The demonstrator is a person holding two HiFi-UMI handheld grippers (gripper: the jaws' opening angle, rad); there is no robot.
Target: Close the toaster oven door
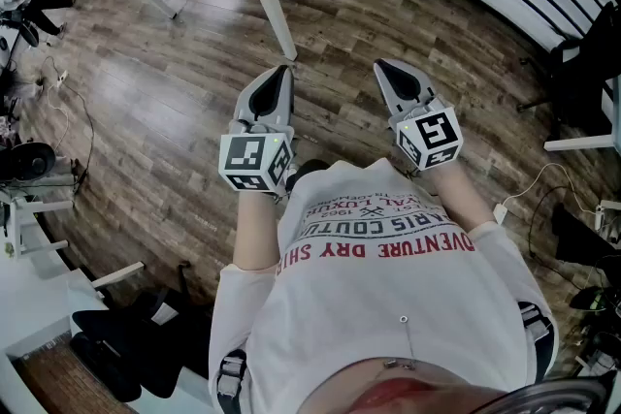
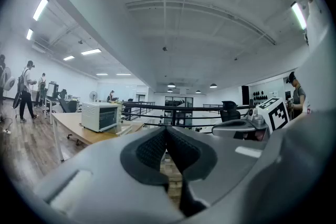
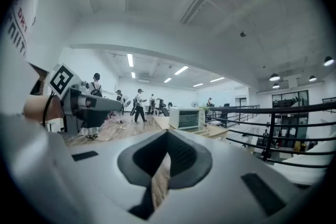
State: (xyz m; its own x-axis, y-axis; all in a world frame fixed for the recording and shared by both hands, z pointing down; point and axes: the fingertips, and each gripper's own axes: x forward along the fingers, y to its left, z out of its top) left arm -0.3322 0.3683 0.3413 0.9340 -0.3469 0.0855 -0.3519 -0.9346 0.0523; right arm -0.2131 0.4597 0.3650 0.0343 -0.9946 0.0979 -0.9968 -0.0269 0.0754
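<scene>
Approach stage: left gripper (image 1: 283, 71) and right gripper (image 1: 381, 66) closed, empty, well apart from toaster oven (image 2: 101, 115); I must next step nearer.

White toaster oven (image 2: 101, 116) stands upright on a light wooden desk (image 2: 71, 124), set near one end of the top, at the far side of an open wood-floored room. The boxy unit shows a pale side wall with rows of vent slots. A dark glass door (image 3: 188, 118) fills most of its front. Seen from the right gripper view, the door appears to sit flush against the front, seemingly shut, though the oven is too small there to be sure. The head view crops the oven at the top edge.
</scene>
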